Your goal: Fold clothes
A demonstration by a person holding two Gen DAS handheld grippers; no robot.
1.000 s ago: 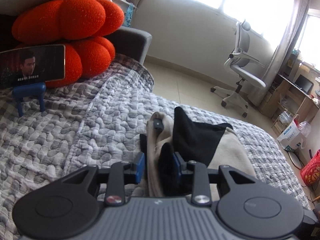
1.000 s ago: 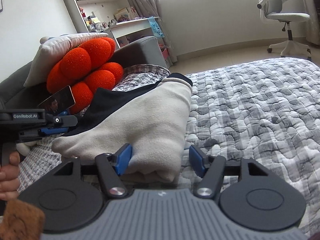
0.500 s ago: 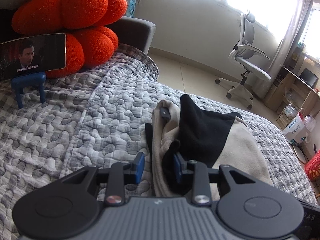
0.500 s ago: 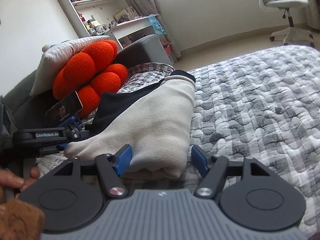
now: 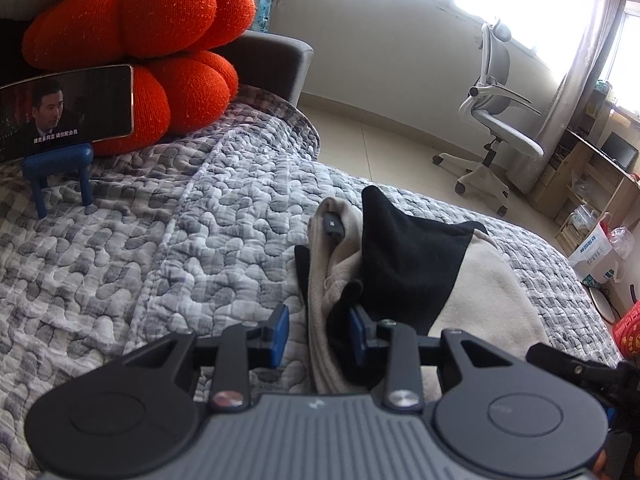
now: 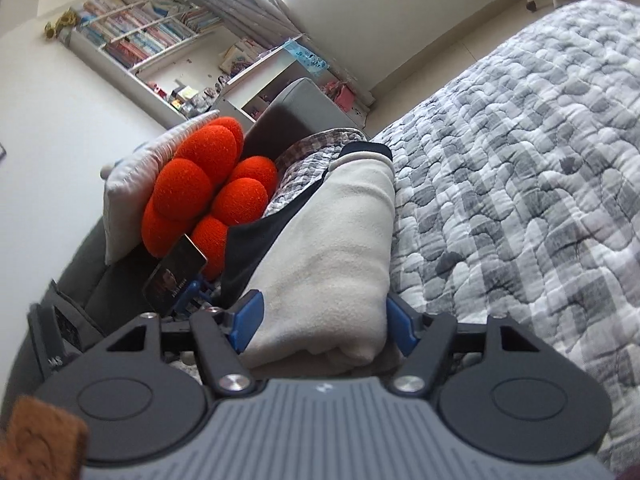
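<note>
A folded beige and black garment [image 5: 472,280] lies on the grey quilted bed [image 5: 180,248]. My left gripper [image 5: 318,330] is at its near left edge. The beige fold and a black flap sit between the jaws; the right pad touches black cloth, and the left pad [image 5: 280,332] stands clear of the fabric, so the gripper is open. In the right wrist view the beige roll of the garment [image 6: 336,248] fills the space between my right gripper's [image 6: 322,318] jaws. Those jaws are closing, and both blue pads lie against the roll.
An orange pumpkin cushion [image 5: 140,40] and a phone on a blue stand [image 5: 64,116] sit at the head of the bed by a grey sofa arm [image 5: 272,60]. An office chair [image 5: 496,120] stands on the floor beyond. Bare quilt [image 6: 520,160] stretches right of the garment.
The right wrist view has rolled and tilted, and the right jaws have come in against the beige roll. The left gripper stays put, its left pad now a little off the cloth.
</note>
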